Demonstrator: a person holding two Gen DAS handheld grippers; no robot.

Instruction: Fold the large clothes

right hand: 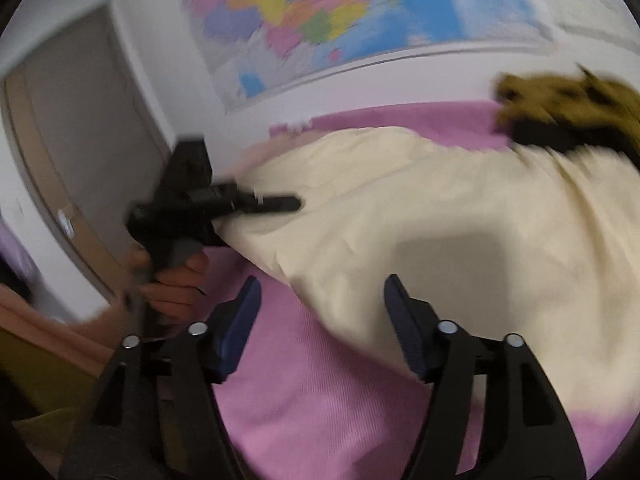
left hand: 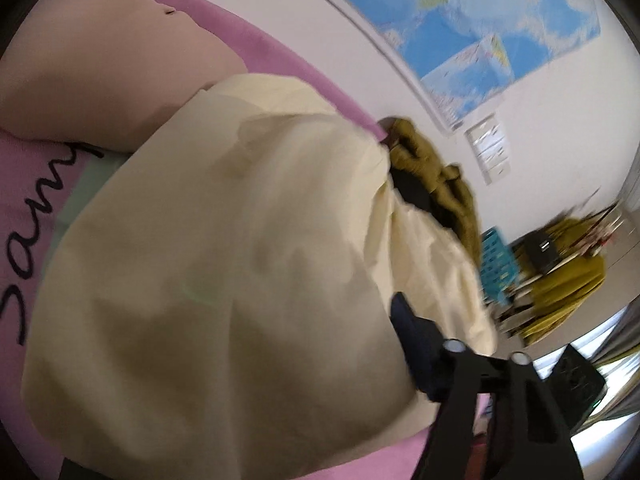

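A cream garment [right hand: 420, 220] lies spread on a pink bedcover [right hand: 320, 392]. Right gripper [right hand: 320, 320]: jaws wide apart, nothing between them, above the cover at the garment's edge. Left gripper [right hand: 264, 216]: at the garment's far edge; grip cannot be determined. An olive garment [right hand: 568, 104] lies beyond. A map [right hand: 320, 12] hangs on the wall; a door [right hand: 80, 128] stands left.
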